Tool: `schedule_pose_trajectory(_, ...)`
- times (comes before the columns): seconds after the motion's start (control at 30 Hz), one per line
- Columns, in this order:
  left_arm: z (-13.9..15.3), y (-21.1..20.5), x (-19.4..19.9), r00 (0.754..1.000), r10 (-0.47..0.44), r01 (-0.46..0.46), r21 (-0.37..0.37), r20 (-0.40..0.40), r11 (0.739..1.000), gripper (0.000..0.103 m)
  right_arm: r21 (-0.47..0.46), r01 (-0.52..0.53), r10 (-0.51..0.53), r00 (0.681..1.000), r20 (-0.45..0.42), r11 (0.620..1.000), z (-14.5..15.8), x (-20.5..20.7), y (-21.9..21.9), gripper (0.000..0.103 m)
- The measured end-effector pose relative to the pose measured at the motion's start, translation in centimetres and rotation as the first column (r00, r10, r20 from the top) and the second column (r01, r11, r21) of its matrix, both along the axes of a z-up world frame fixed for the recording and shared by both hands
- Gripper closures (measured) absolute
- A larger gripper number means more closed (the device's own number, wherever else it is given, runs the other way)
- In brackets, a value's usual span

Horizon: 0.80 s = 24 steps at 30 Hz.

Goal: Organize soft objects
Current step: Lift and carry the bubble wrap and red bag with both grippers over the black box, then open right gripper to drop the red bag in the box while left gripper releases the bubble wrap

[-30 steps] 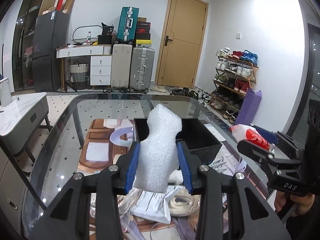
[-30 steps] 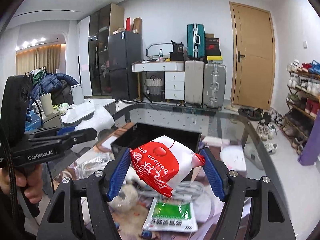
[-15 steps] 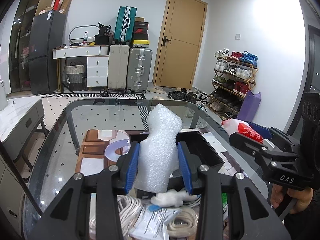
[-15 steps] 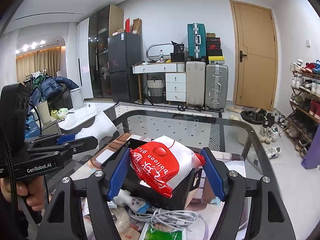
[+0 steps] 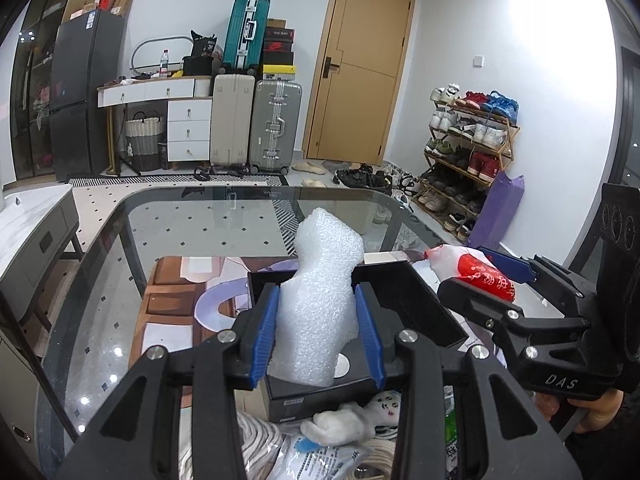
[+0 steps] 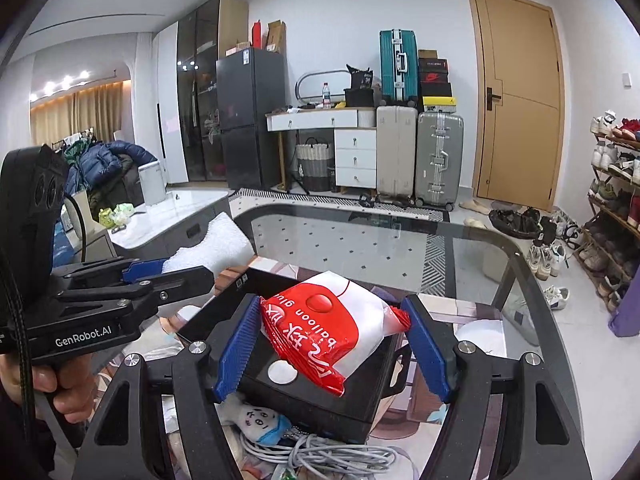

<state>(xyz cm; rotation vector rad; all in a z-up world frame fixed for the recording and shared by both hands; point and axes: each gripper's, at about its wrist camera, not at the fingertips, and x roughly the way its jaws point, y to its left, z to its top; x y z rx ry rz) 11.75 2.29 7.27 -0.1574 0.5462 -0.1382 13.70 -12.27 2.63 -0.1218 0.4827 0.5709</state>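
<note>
My left gripper (image 5: 318,332) is shut on a piece of white foam wrap (image 5: 322,300), which stands upright between the blue pads over the near edge of a black open box (image 5: 404,304). My right gripper (image 6: 332,340) is shut on a red and white balloon packet (image 6: 332,328), hanging over the same black box (image 6: 360,392). In the left wrist view the right gripper (image 5: 476,276) comes in from the right with the packet (image 5: 480,276). The foam (image 6: 212,248) also shows at the left of the right wrist view.
The box sits on a glass table (image 5: 180,216) amid clutter: a small white plush doll (image 5: 356,416), coiled cable (image 6: 320,456), plastic packets (image 5: 320,460). Past the table are suitcases (image 5: 256,120), a door (image 5: 360,68) and a shoe rack (image 5: 468,148).
Both grippers have moved forward over the table with their loads; the black box now lies directly beneath them and looks closer. Neither grip has changed.
</note>
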Motion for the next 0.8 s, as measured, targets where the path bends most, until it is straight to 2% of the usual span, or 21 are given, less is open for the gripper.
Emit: schedule_pose_trajectory(0.8, -2.4, -1.4, 3.2, 0.996, -0.004, 0.007, 0.023, -0.093, 1.000, 0.065, -0.017, -0.003, 0.002, 0.998, -0.066, 1.000, -3.0, 4.1, 1.4, 0.030)
